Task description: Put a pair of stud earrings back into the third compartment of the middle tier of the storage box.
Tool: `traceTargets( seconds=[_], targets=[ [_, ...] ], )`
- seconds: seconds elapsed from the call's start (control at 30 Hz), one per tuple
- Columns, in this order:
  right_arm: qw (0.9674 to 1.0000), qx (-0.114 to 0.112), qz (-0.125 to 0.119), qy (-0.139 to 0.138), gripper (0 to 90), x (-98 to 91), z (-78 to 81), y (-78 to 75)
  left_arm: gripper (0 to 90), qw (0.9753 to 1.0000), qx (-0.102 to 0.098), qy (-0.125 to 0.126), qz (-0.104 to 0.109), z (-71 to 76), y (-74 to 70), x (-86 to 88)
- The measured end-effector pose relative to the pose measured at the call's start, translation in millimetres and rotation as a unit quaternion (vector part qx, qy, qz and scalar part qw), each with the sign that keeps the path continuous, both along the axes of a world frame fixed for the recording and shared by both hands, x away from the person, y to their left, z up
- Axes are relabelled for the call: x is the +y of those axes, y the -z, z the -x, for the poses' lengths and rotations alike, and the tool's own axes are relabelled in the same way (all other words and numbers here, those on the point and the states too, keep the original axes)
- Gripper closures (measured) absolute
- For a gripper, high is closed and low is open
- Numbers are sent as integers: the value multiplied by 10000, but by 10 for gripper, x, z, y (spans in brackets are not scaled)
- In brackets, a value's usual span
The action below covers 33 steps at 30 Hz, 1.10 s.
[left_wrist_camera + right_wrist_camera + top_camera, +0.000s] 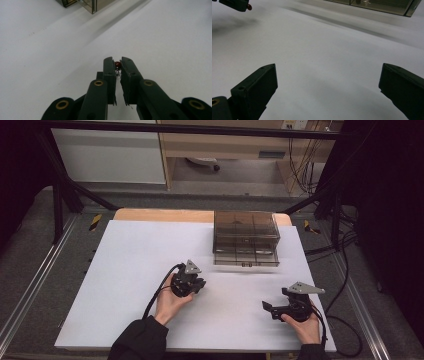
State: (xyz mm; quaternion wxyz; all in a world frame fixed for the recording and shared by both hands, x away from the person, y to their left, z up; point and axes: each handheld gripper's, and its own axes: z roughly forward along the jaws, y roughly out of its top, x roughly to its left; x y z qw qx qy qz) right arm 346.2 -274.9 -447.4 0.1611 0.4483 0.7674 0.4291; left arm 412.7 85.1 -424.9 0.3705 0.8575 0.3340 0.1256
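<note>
left tongs [118, 65] – pinched on a tiny red bead [118, 64] | right tongs [327, 87] – wide apart | risk: bead may slip, roll off the counter [125, 270] before the box [246, 238]

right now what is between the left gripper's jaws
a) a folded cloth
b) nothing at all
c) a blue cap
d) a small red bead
d: in the left gripper view the left gripper has its jaws closed on a small red bead with a bit of silvery metal below it.

Your sleeves are black; each gripper, left gripper [199, 283] and right gripper [266, 306], is black with brass-ringed screw holes, a grey three-cornered plate and a black cable
</note>
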Motion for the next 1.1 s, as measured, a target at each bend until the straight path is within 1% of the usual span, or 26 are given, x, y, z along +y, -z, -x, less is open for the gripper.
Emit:
traceTargets(
  seconds=[0.37,0.57,0.73,0.93,1.1],
  targets=[
    [10000,-9,-3,24,25,-3,1,-2,819,9999,-117,25,64,-22,-165,-193],
    [10000,-19,-2,23,25,3,1,-1,819,9997,-204,127,99,-41,-258,-351],
    [10000,-17,-17,29,24,-8,2,-6,819,9995,-256,178,103,-90,-318,-483],
    [10000,-23,-30,13,24,-12,4,-10,819,9993,-267,232,136,-149,-373,-654],
    [10000,-15,-25,12,24,-15,5,-11,820,9991,-295,277,123,-190,-406,-803]
  ],
)
